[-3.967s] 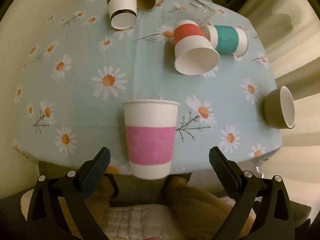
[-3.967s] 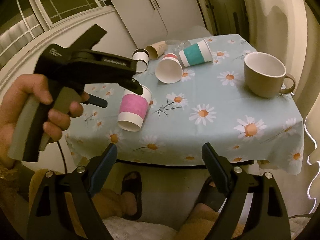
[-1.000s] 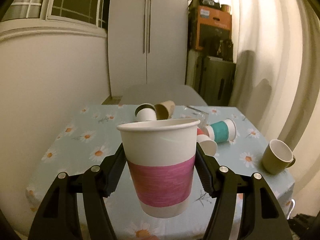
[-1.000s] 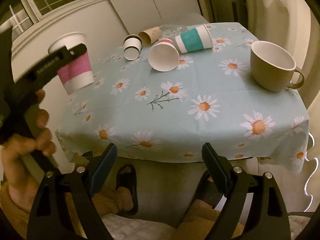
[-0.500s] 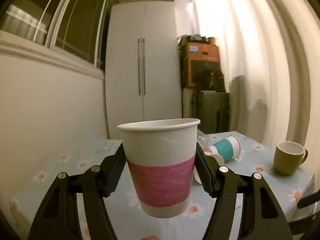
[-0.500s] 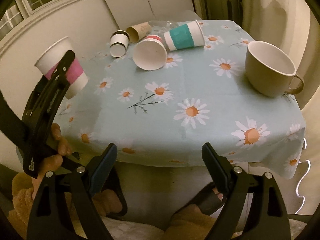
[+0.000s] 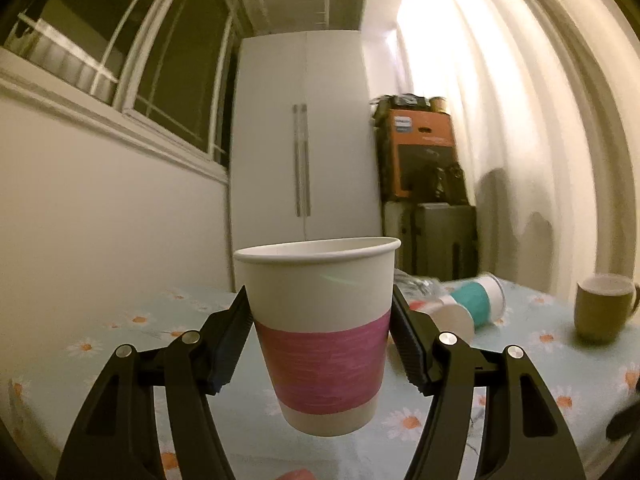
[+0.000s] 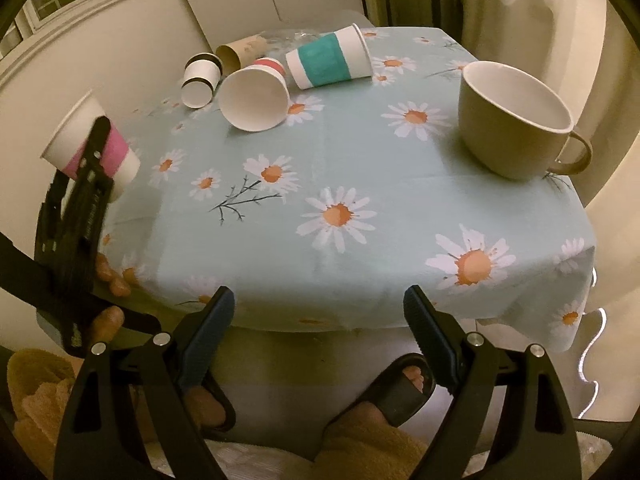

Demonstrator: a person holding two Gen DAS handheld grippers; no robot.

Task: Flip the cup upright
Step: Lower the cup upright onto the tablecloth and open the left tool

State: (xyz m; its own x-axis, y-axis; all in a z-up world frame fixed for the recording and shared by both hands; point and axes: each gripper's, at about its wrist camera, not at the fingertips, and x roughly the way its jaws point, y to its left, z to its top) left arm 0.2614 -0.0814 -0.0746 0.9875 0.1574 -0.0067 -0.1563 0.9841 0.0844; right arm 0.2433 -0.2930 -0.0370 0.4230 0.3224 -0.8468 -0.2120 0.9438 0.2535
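Between the two black fingers of my left gripper (image 7: 320,344) sits the pink-banded paper cup (image 7: 320,332), clamped on its sides with the pads pressing at the top edge of the pink band. I hold it there, I judge, because that part of the wall is stiffer than the thin lip and the taper keeps it from sliding down. The cup is mouth up, or close to it, with its base clear of the cloth. From the right wrist view it hangs above the near left corner of the table (image 8: 360,216) and leans somewhat, so I would level it before setting it down.

My right gripper (image 8: 320,340) holds nothing; its fingers stand wide apart, low in front of the near edge of the table, kept out of the way while the left does the work.

Farther out on the daisy cloth, the other cups lie on their sides. A red-banded cup (image 8: 256,96) points its open mouth toward me near the middle. Just behind it to the right lies a teal-banded cup (image 8: 328,60). To the far left sits a small cup with dark stripes (image 8: 200,80), and beside it a plain brown cup (image 8: 240,52). Something clear and glassy lies behind these, too blurred to name. An olive mug (image 8: 516,120) stands upright at the right side, handle facing the edge.

I judge the near left patch of cloth the natural landing spot, since it is bare and well apart from the fallen cups.
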